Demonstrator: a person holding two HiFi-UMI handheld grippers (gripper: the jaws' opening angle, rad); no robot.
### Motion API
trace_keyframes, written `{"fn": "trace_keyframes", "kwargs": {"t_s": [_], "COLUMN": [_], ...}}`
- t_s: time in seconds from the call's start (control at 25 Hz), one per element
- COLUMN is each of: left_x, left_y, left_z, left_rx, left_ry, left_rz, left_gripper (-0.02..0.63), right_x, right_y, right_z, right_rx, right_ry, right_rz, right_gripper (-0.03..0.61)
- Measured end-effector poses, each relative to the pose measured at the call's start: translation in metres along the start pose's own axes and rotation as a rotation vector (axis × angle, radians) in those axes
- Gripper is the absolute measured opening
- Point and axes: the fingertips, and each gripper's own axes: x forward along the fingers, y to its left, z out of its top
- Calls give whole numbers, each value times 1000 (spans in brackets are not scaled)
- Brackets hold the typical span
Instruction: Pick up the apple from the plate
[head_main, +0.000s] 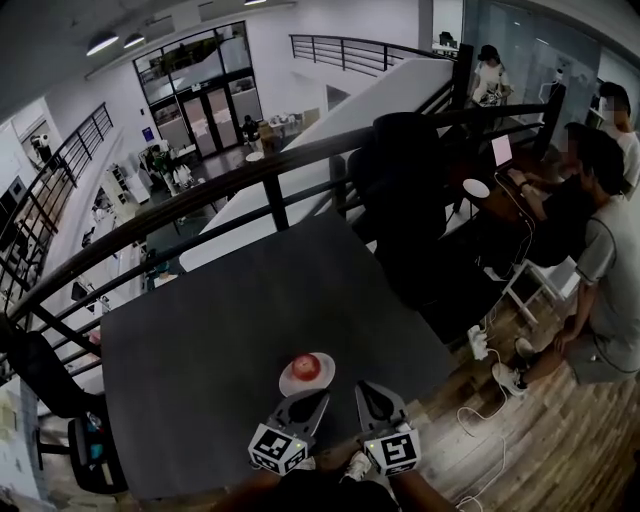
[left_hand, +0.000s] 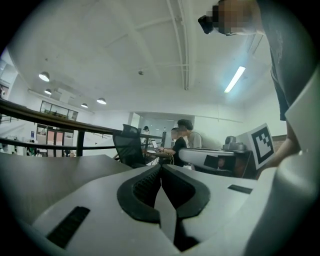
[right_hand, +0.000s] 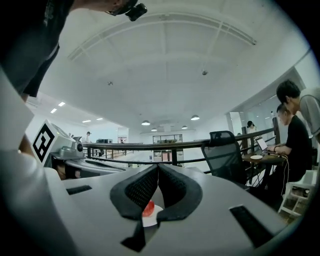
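Looking down in the head view, a dark square surface fills the middle. On its near part sits a white plate with the red apple resting on it. The left claw and the right claw are held side by side at the surface's near edge, just on the near side of the plate, with their tips aimed toward it. The left claw's tip is near the plate rim, and neither claw touches the apple. Each carries a marker cube at its rear. Beyond the surface runs a dark railing, and a black chair stands off the far right corner. People are gathered at a desk above the wooden floor to the right.

In the left gripper view, the left claw is clenched: its two dark pads meet at the tips with nothing between them. Ahead lie bare surface, the chair and the people at the desk. The right claw, with its marker cube, shows at the right edge.

In the right gripper view, the right claw is likewise clenched on nothing, tips pressed together. Through the small opening below its pads, the apple and a bit of the plate show on the surface beyond, low and a little left of centre. The railing crosses behind, and the chair and people are off to the right.
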Motion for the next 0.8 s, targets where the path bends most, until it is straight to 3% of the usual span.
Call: {"fn": "trace_keyframes", "kwargs": {"t_s": [0.48, 0.68, 0.76, 0.8], "left_x": [-9, -8, -5, -3], "left_y": [69, 87, 89, 91], "left_z": [-3, -20, -33, -39], "left_rx": [11, -8, -12, -16], "left_ry": [-22, 16, 56, 75], "left_rz": [65, 92, 82, 85], "left_gripper": [25, 30, 150, 169], "right_x": [26, 37, 40, 41], "right_y": [16, 17, 19, 20], "right_z": [-16, -24, -29, -31], "right_rx": [-5, -7, -3, -2], "right_ry": [71, 93, 110, 117], "right_rz": [-62, -81, -82, -82], "right_gripper": [25, 25, 25, 25]}}
